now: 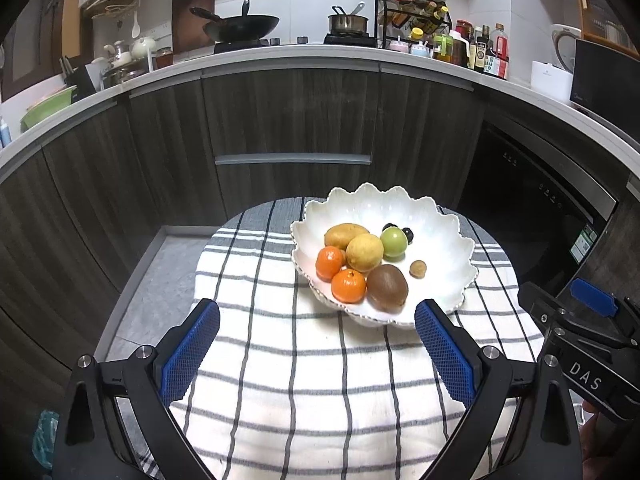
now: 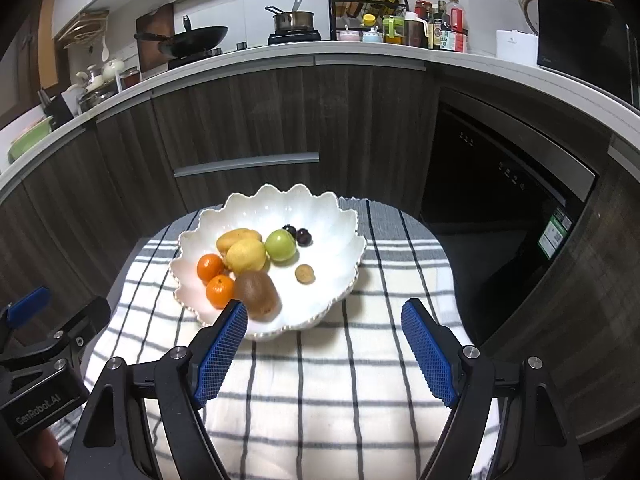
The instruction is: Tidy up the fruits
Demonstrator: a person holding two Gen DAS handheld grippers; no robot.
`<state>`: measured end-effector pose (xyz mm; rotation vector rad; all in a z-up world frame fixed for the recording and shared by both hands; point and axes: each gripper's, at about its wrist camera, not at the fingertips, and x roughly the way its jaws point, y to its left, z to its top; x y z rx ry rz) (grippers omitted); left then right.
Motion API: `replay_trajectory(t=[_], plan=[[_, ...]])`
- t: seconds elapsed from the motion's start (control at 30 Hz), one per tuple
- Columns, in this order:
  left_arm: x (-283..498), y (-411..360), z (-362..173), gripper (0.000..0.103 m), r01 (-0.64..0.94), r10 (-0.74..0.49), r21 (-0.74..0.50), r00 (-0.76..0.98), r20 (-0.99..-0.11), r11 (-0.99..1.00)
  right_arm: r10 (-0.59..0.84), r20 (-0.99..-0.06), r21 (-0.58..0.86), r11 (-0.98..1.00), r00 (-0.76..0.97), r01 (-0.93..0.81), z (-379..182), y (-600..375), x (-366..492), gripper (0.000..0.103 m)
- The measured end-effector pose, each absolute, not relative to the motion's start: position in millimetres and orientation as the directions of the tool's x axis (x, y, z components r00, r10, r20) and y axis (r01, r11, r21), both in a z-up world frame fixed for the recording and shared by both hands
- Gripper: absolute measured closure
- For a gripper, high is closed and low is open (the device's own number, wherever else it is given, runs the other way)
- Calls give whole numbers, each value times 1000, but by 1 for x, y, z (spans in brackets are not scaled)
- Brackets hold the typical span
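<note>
A white scalloped bowl (image 1: 440, 236) (image 2: 332, 224) stands on a striped cloth. It holds two tangerines (image 1: 349, 286) (image 2: 219, 290), a kiwi (image 1: 387, 287) (image 2: 257, 293), a lemon (image 1: 364, 252) (image 2: 246, 256), a yellow mango (image 1: 345, 236) (image 2: 236, 238), a green fruit (image 1: 393, 241) (image 2: 281, 245), dark grapes (image 1: 408, 233) (image 2: 298, 234) and a small brown fruit (image 1: 418, 269) (image 2: 305, 273). My left gripper (image 1: 318, 320) is open and empty, in front of the bowl. My right gripper (image 2: 324, 320) is open and empty, its left fingertip at the bowl's near rim.
The grey-striped cloth (image 1: 312, 380) (image 2: 340, 392) covers a small round table. Dark wood cabinets (image 1: 288, 120) and a built-in appliance (image 2: 500, 168) stand behind it. The worktop carries a wok (image 1: 240, 26), a pot and bottles.
</note>
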<state>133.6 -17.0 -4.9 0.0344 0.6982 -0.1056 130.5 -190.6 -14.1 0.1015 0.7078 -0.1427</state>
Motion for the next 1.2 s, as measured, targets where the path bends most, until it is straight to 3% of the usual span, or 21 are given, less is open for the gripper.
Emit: replay_trajectory(t=[1.2], plan=[[37,-5,-10,4,75,-38,43,826,-562,996,-138,-586,25,982,798,188,-28,-181,33,23]])
